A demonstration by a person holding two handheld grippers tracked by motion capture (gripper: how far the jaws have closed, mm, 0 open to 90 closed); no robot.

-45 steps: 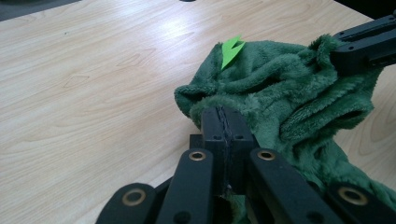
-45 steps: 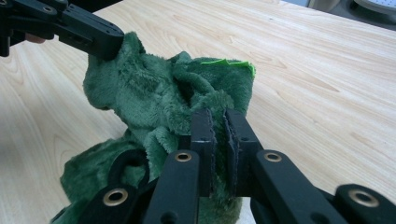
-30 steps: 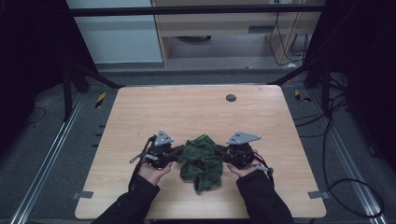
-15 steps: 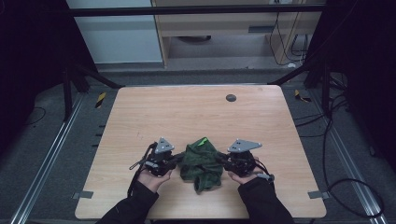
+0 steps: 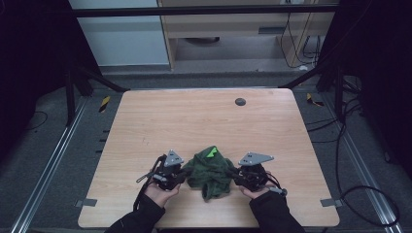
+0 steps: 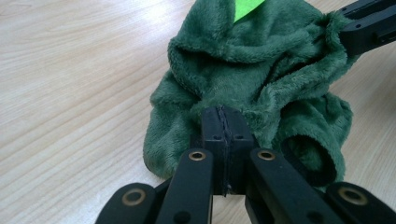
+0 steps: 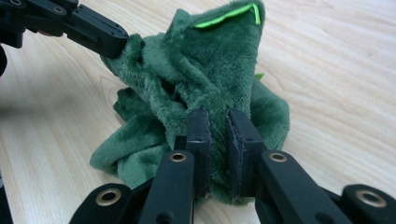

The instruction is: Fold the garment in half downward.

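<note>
Green plush garment (image 5: 210, 170) lies bunched in a heap on the wooden surface (image 5: 204, 116), near its front edge, between the two claws. Its fleecy fabric is dark green, with a bright lime patch (image 5: 211, 154) at the far, upper part of the heap and a rounded opening like a cuff (image 6: 310, 158) showing in the left gripper view. The left claw (image 6: 223, 126), held in the person's left hand (image 5: 160, 191), is clenched: its jaws meet tip to tip at the near edge of the garment, and whether any cloth is pinched between them cannot be told. The right claw (image 7: 218, 135), in the right hand (image 5: 255, 190), grips a fold of the plush between its jaws, which stand slightly apart around the cloth.
</note>
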